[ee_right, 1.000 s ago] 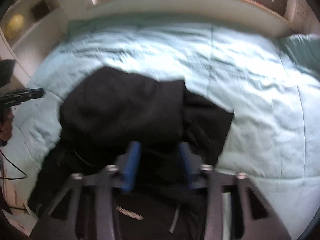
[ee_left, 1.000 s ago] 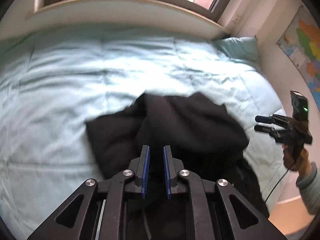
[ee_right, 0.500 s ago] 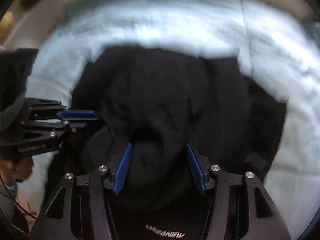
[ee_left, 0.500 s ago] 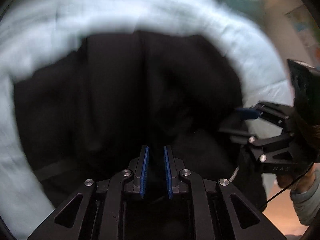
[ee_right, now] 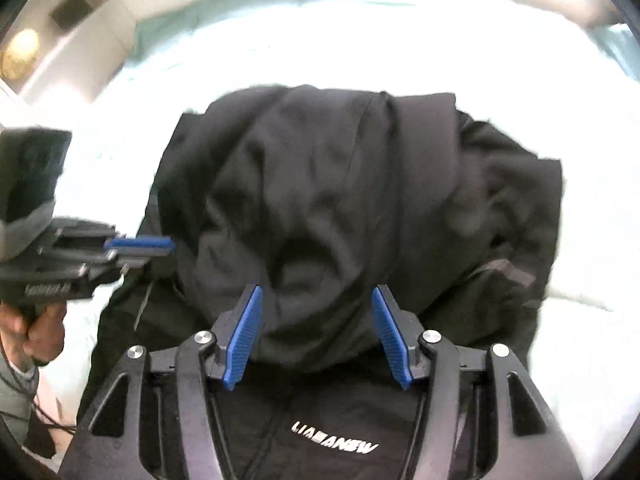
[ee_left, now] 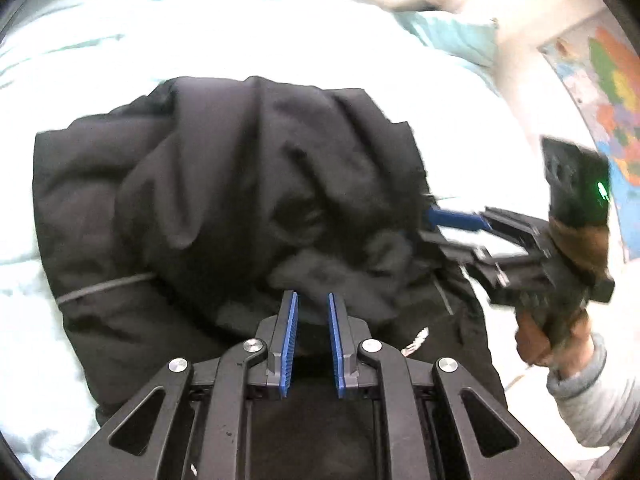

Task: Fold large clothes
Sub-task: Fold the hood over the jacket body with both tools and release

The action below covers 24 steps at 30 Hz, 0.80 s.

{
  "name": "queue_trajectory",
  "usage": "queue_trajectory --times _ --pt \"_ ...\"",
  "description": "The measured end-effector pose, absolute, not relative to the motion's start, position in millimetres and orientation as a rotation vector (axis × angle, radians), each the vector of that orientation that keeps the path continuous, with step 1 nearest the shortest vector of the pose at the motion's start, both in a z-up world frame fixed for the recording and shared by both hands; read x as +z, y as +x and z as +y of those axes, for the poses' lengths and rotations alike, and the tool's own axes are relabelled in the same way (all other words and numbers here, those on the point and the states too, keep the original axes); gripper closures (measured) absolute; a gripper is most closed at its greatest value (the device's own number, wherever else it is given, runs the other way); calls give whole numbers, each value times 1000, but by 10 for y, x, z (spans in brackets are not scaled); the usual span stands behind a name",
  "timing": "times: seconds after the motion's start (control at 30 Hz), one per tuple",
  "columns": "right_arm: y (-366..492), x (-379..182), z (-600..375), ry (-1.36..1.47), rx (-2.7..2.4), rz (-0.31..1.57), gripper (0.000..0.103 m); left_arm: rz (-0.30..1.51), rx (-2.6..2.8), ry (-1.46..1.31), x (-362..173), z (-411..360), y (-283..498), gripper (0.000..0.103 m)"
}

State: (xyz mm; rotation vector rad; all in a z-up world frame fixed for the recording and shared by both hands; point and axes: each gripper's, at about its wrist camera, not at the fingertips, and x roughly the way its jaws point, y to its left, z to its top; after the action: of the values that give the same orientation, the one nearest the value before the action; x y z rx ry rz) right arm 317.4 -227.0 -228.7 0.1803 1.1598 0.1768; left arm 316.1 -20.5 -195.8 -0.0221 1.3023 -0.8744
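A large black jacket [ee_left: 224, 184] lies bunched on a pale blue bed, also filling the right wrist view [ee_right: 360, 200], with white lettering near its front edge. My left gripper [ee_left: 312, 300] hovers just over the near folds with its blue pads a narrow gap apart and nothing between them. It appears at the left of the right wrist view [ee_right: 160, 246]. My right gripper [ee_right: 318, 296] is wide open above the jacket's near bunch. In the left wrist view it [ee_left: 430, 224] reaches in from the right, its tips at the jacket's right edge.
The pale blue duvet [ee_left: 100, 48] spreads around the jacket. A pillow [ee_left: 452, 36] lies at the back right, and a coloured map [ee_left: 616, 92] hangs on the right wall. Shelves [ee_right: 68, 28] stand at the back left.
Both grippers dropped from well above the bed to close over the jacket. The right gripper swung in from the right side to the jacket's edge.
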Motion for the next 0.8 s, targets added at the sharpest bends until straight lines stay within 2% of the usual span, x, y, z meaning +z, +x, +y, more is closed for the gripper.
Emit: queue_trajectory --times 0.13,0.23,0.33,0.4,0.6,0.8 --pt "3456 -2608 -2391 160 93 1205 43 1360 -894 11 -2167 -448 3149 85" --pt "3574 -3038 -2471 206 83 1307 43 1439 -864 12 -2603 -508 3187 85" --pt "3584 -3174 -2539 266 78 1320 43 1511 -842 -139 -2846 -365 3293 85" --pt "3533 -3090 -2566 287 74 1300 43 1510 -845 -205 -2758 -263 3310 85" --pt "3158 -2791 -2697 331 51 1265 43 1420 -825 -80 -2250 -26 3062 85" --pt "2479 -2435 -2803 371 8 1221 43 1353 -727 -87 -1772 548 2676 85"
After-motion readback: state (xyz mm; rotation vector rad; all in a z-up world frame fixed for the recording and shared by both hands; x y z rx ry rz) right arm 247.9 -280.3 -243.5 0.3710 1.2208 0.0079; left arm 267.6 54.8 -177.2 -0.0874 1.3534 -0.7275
